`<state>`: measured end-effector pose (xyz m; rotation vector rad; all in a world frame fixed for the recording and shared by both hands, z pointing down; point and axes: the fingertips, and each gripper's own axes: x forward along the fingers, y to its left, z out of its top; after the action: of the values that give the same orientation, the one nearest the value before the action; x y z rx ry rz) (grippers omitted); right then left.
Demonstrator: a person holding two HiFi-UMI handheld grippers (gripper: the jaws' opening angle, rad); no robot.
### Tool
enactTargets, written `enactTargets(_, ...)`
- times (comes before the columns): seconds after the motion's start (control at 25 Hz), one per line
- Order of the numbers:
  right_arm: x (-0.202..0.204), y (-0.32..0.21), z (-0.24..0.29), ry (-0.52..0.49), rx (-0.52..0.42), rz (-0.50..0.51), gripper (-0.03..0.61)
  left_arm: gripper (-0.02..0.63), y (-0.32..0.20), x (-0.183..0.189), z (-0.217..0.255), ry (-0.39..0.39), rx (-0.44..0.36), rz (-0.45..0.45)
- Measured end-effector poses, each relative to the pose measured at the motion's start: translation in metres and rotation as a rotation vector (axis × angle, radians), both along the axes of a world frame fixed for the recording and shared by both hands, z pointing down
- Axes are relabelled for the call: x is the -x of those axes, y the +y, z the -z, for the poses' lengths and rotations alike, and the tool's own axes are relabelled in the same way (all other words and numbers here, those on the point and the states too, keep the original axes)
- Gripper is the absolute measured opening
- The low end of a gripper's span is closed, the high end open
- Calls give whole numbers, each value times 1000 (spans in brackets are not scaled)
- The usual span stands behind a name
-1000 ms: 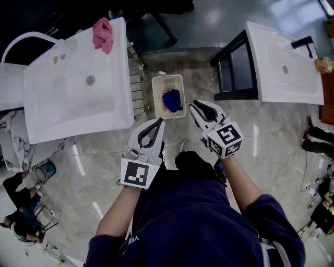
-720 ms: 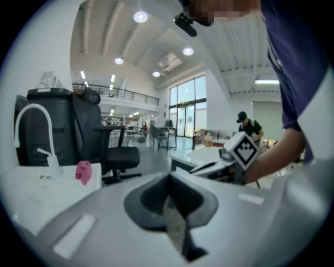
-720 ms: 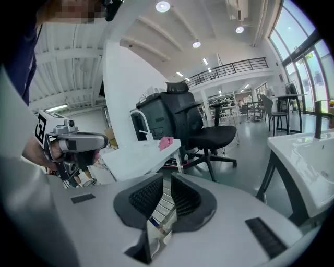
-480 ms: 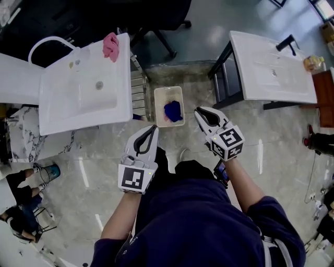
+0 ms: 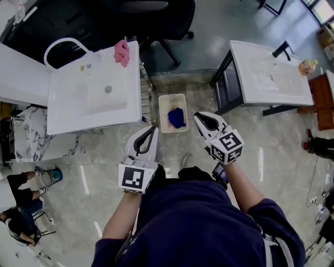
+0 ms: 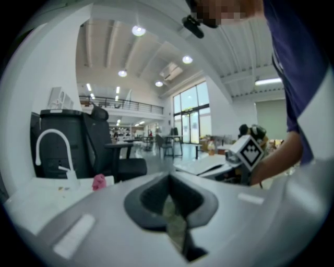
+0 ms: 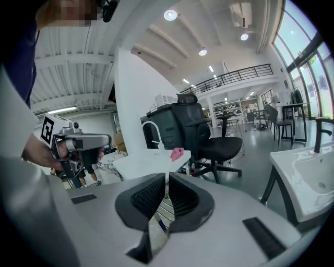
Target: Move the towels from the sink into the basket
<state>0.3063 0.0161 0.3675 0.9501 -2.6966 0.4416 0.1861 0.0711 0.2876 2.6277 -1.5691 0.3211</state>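
A pink towel (image 5: 121, 52) lies bunched on the far right corner of the white sink (image 5: 68, 112); it also shows as the pink towel (image 6: 99, 181) and the pink towel (image 7: 177, 153) in the two gripper views. On the floor stands the cream basket (image 5: 163, 99) with a blue towel (image 5: 176, 118) inside. My left gripper (image 5: 153, 128) (image 6: 168, 176) hangs shut and empty just left of the basket. My right gripper (image 5: 198, 117) (image 7: 166, 177) sits just right of it; its jaws have just been closing with nothing between them and stand shut.
A slatted metal rack (image 5: 145, 88) stands between sink and basket. A second white sink (image 5: 266, 78) on a black frame is at the right. A black office chair (image 5: 151, 15) stands beyond. People (image 5: 21, 219) stand at the lower left.
Both grippers have risen away from the basket, and the floor, sink and basket look smaller. The right jaws have narrowed. Both towels lie where they were.
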Motion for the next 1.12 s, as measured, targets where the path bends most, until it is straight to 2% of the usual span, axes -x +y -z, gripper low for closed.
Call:
enactTargets(0.2, 52, 0, 20, -1, -30, 0, 25, 3, 0, 49, 14, 10, -21, -17)
enactTargets(0.6, 163, -7, 31, 30, -45, -36, 23, 3, -11, 166, 16, 14, -11, -51)
enactTargets(0.88, 209, -8, 38, 62, -58, -64, 20, 3, -10, 212, 7, 25, 0, -88)
enactTargets(1.12, 244, -8, 39, 91, -63, -46, 11, 3, -12, 243, 13, 47, -23, -67)
